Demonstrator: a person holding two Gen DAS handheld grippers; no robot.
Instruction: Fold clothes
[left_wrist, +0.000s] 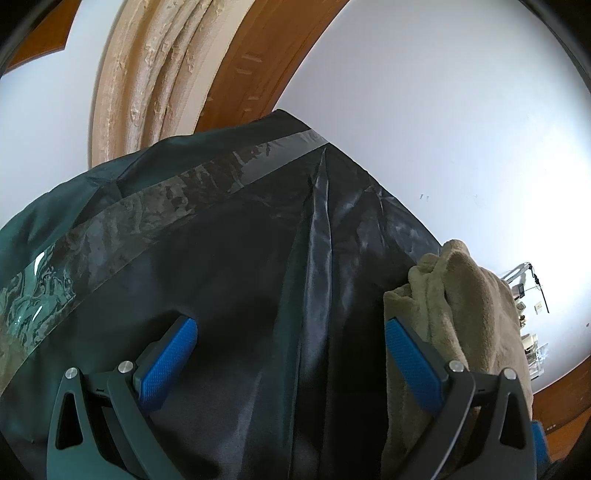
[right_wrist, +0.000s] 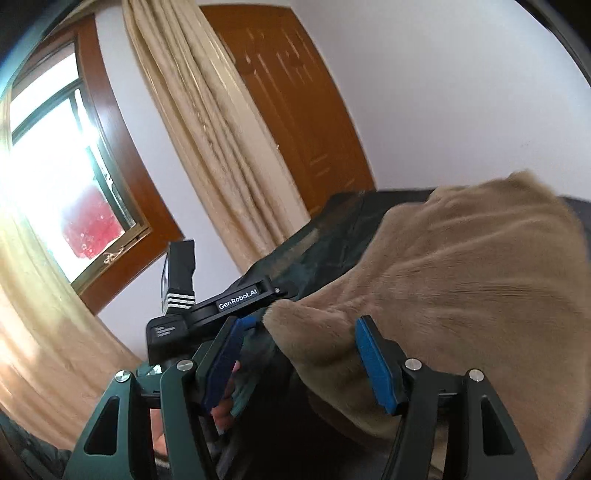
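A tan fleece garment lies bunched on a dark green cloth-covered surface. In the left wrist view the garment sits at the right, against my right-hand finger. My left gripper is open over the dark cloth, with nothing between the blue pads. My right gripper is open, with a rounded edge of the garment lying between its blue pads; the jaws stand apart and do not pinch it. The left gripper's body shows just beyond, at the garment's left edge.
A strip of shiny clear tape runs across the dark cloth. Beige curtains, a brown wooden door and a bright window stand behind. A white wall fills the right.
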